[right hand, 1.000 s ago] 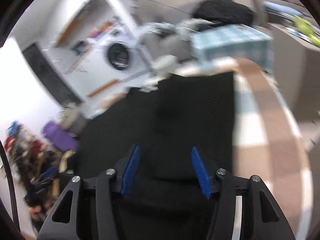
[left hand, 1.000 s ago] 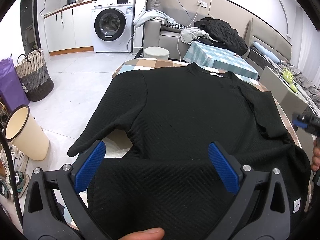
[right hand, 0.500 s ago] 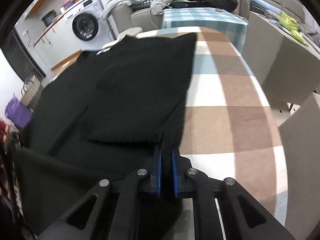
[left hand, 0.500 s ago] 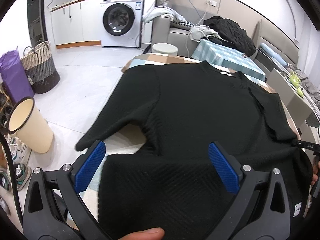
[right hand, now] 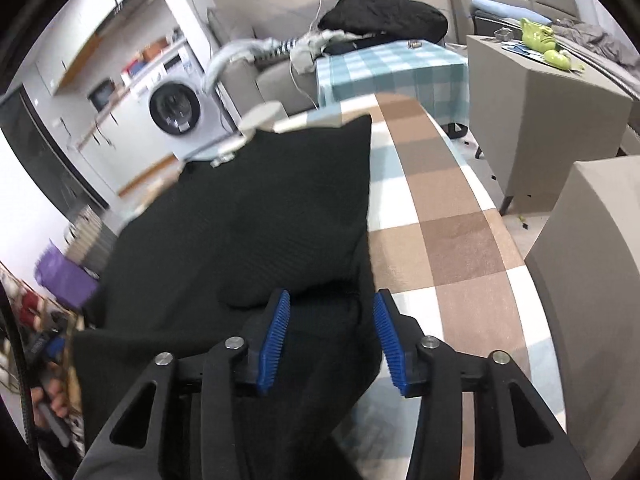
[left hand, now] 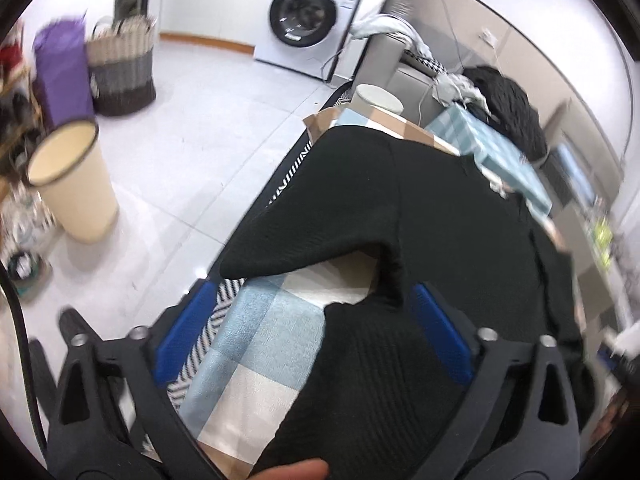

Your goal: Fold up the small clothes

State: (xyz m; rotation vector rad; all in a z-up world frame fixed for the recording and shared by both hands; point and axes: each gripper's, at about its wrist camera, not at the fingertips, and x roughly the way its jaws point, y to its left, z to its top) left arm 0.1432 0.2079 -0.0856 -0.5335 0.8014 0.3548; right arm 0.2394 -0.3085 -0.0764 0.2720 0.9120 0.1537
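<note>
— What are the two tools doing over the table?

— The left gripper [left hand: 312,332] hangs with its blue pads spread wide, clamped on nothing. Between its fingers lies the side edge of a black knit sweater [left hand: 420,208], just where the body meets the underarm; the near pad sits over bare checked tablecloth [left hand: 272,320], the far pad over black fabric. Whether either pad touches the cloth cannot be told from here.

— And the other one?

— The right gripper [right hand: 330,330] also stands parted, its jaws a moderate gap apart. The sweater's right edge, folded inward so a sleeve lies doubled on the body, runs up between the two pads. Fabric fills the gap, but the pads are not pressed together on it.

— Where does the garment lie overall?

— Spread flat on the table, collar away from the person, a small white label showing at the neck. The left sleeve [left hand: 304,232] stretches outward to the table's edge, its cuff hanging near the rim. To the right of the sweater the brown, white and blue checks lie bare.

— And beyond the table?

— A cream bin [left hand: 72,184] with a dark rim stands on the pale tiled floor to the left, a woven basket [left hand: 120,68] and a purple bag behind it. A white washing machine [left hand: 312,16] sits against the far wall. A second table under a teal checked cloth [right hand: 392,68] stands past the first, with dark clothing heaped behind it on a sofa.
</note>
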